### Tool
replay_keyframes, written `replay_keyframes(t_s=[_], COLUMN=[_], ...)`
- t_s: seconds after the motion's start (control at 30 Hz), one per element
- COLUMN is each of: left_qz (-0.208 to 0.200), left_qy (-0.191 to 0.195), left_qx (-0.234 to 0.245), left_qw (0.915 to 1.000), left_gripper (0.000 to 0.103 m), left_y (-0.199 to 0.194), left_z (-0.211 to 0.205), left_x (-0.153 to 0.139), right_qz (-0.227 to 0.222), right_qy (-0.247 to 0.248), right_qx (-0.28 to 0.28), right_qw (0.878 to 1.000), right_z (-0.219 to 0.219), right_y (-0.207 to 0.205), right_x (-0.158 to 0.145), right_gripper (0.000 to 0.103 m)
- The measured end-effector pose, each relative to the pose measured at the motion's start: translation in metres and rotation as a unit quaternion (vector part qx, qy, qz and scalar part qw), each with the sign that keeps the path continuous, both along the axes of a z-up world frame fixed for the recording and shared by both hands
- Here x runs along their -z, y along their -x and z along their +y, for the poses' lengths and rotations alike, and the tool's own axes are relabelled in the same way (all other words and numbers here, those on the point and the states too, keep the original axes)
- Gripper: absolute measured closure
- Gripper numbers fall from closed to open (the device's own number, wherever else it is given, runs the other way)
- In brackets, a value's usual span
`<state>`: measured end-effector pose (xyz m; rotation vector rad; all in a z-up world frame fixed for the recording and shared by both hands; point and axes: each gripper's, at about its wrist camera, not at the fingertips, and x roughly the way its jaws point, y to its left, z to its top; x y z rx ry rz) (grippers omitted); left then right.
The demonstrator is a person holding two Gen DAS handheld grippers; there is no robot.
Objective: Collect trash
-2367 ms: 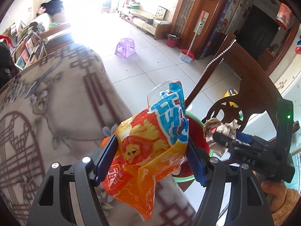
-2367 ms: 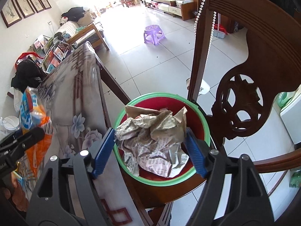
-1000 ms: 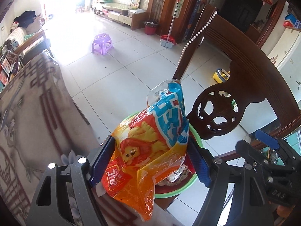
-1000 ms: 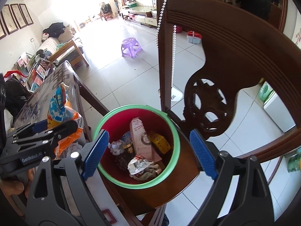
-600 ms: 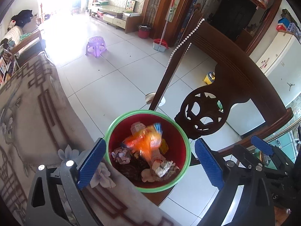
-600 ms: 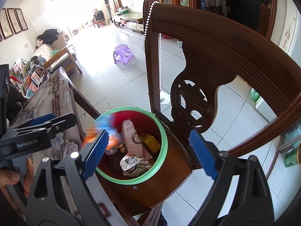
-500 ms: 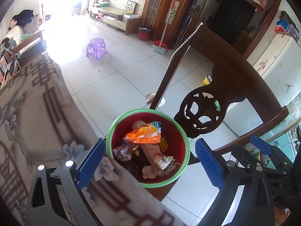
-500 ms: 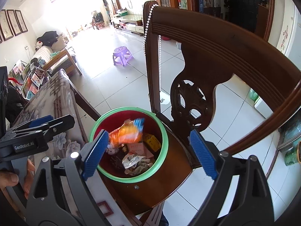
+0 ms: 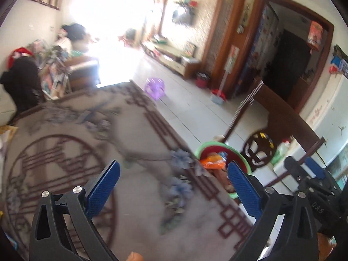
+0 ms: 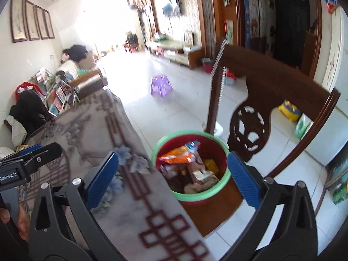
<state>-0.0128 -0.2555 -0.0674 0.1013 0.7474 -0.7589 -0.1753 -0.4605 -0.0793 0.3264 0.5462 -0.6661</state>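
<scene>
A red bin with a green rim point(image 10: 202, 194) stands on a wooden chair seat point(image 10: 217, 213) beside the table. Trash fills it, with the orange snack bag point(image 10: 178, 154) lying on top. My right gripper point(image 10: 173, 179) hovers over the table edge and the bin, its jaws opening with nothing between them. My left gripper point(image 9: 174, 184) hangs above the patterned tablecloth point(image 9: 87, 130), jaws also opening and empty. In the left wrist view the bin's rim point(image 9: 202, 149) and the snack bag point(image 9: 212, 162) show past the right pad. Each gripper shows at the edge of the other's view.
The carved chair back point(image 10: 271, 82) rises behind the bin, with a bead string point(image 10: 217, 63) on its post. A purple stool point(image 10: 162, 86) stands on the tiled floor. A bookshelf point(image 10: 58, 97) and a sofa lie beyond the table's far end.
The left jaws spread and the snack bag fell into the bin. Both grippers then drew back from the bin and rose, the left one ending over the tablecloth.
</scene>
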Motion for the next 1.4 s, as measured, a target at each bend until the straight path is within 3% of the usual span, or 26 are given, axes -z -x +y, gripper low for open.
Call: replay_keyframes(t_s=[0.1,0.23,0.27,0.33,0.37,0.43,0.6,0.77,1.4], left_qz=[-0.067,-0.140,-0.149,-0.158,-0.160,-0.154,-0.124,-0.126,-0.103], left_qy=[0.031,0.075,0.078,0.081,0.083,0.093,0.086,0.062,0.055], left_qx=[-0.057,-0.130,-0.145,-0.168,-0.175,-0.193,-0.198,-0.198,-0.210], left_qw=[0.9956,0.9787,0.9750,0.9696,0.9678,0.9645,0.9685,0.9701,0.9706], left_gripper=[0.008,0.008,0.008,0.008,0.008,0.008,0.008,0.008,0.008], left_y=[0.009,0.023,0.025,0.026,0.027,0.025,0.023,0.022,0.020], left_z=[0.053,0.113,0.124,0.143,0.151,0.170,0.193,0.197,0.203], left_x=[-0.020,-0.041,-0.045,-0.052,-0.054,-0.058,-0.055,-0.051,-0.054], right_qz=[-0.053,-0.118,-0.136,-0.157,-0.150,-0.128,-0.087,-0.068,-0.060], right_qy=[0.071,0.167,0.177,0.137,0.096,0.061,0.113,0.102,0.104], right_qx=[0.015,0.067,0.077,0.083,0.071,0.046,-0.004,-0.056,-0.071], right_qw=[0.996,0.977,0.972,0.975,0.982,0.989,0.990,0.991,0.990], right_z=[0.046,0.101,0.112,0.123,0.124,0.131,0.168,0.191,0.207], right_y=[0.004,0.012,0.014,0.015,0.010,-0.001,-0.020,-0.033,-0.032], right_x=[-0.021,-0.038,-0.042,-0.046,-0.047,-0.046,-0.048,-0.047,-0.048], right_gripper=[0.005,0.005,0.005,0.004,0.004,0.004,0.004,0.004,0.005])
